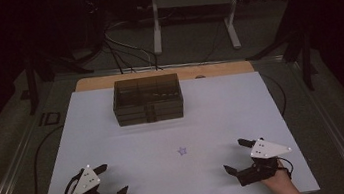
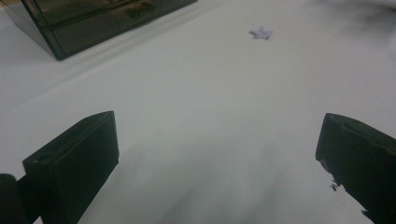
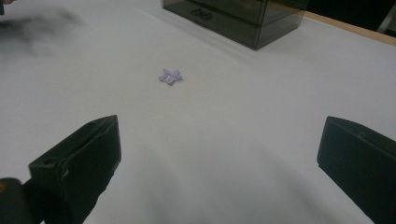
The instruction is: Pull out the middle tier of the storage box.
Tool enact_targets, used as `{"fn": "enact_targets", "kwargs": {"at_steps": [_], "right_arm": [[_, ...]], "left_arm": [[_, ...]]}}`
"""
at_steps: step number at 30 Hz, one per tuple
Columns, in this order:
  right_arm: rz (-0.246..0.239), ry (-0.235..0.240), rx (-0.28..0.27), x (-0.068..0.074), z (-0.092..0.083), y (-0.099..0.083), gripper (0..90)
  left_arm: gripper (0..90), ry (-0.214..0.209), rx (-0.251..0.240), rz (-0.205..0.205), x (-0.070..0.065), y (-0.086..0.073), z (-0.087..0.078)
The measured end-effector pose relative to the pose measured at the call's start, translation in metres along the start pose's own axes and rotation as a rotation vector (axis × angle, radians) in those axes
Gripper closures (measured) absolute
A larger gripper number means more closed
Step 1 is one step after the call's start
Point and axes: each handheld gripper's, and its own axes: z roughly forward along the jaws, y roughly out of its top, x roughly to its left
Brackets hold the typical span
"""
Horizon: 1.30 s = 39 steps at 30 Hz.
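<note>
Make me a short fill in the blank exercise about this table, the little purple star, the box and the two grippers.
1. The small purple star lies on the white ____.
2. The jaws of the left gripper and the right gripper stand ____.
3. The dark drawer box sits near the table's ____ edge.
4. The star lies ____ the two grippers.

Missing words: table; open; far; between

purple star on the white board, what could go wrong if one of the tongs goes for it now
The purple star is small and lies flat on the white board, so the jaws may slide over it or push it away instead of gripping. The left tongs and right tongs both stand open and apart from it; if both reach in, they could bump each other.
</note>
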Motion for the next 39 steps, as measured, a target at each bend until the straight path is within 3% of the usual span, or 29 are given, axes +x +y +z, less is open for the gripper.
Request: {"fn": "enact_targets", "kwargs": {"at_steps": [15,39], "right_arm": [[-0.027,-0.002,0.01,0.002,0.002,0.0,0.3],[-0.028,-0.027,-0.045,0.007,-0.003,0.003,0.3]], "left_arm": [[0.0,0.002,0.006,0.029,-0.002,0.001,0.0],[0.0,-0.01,-0.02,0.102,-0.003,0.022,0.0]]}}
